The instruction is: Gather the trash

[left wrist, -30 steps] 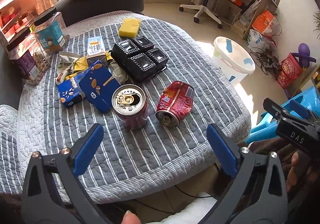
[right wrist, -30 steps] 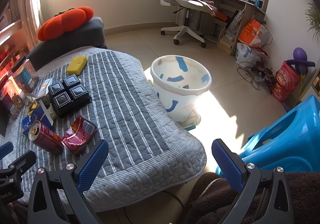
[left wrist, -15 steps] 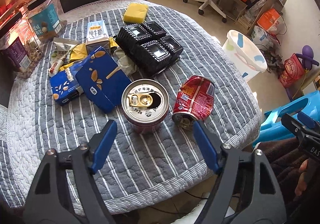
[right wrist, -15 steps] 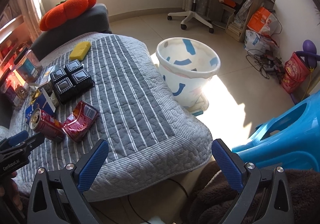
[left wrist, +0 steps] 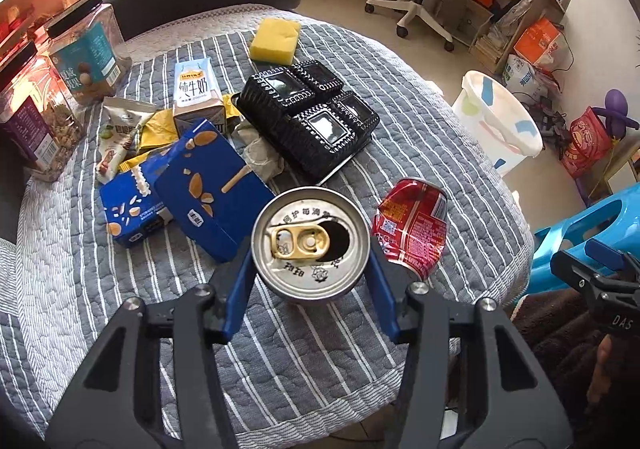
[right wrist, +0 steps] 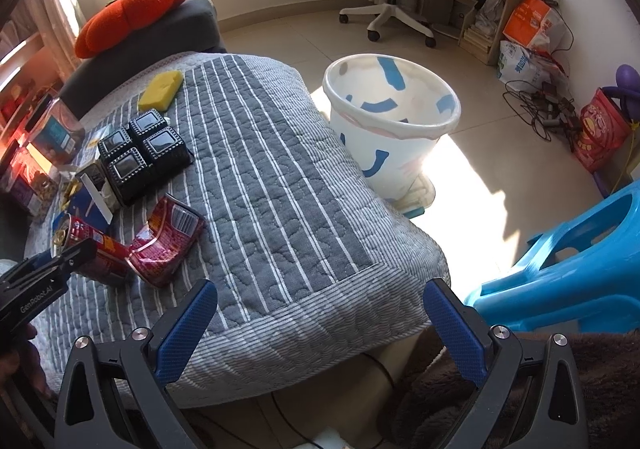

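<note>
Trash covers the left half of my striped quilt point(left wrist: 360, 349): snack jars point(left wrist: 80, 49), a milk carton point(left wrist: 196, 93), blue boxes point(left wrist: 208, 193) and a black tray point(left wrist: 312, 117). My left gripper point(left wrist: 310, 277) has just been closing, and its blue pads point(left wrist: 238, 289) now sit against both sides of the upright can point(left wrist: 310, 241), clamping it. Just right of it lies a crushed red can point(left wrist: 412, 229). Further right my right gripper point(right wrist: 320, 325) hangs at the quilt's edge, jaws wide and holding nothing, with the white bin point(right wrist: 390, 125) on the floor beyond.
</note>
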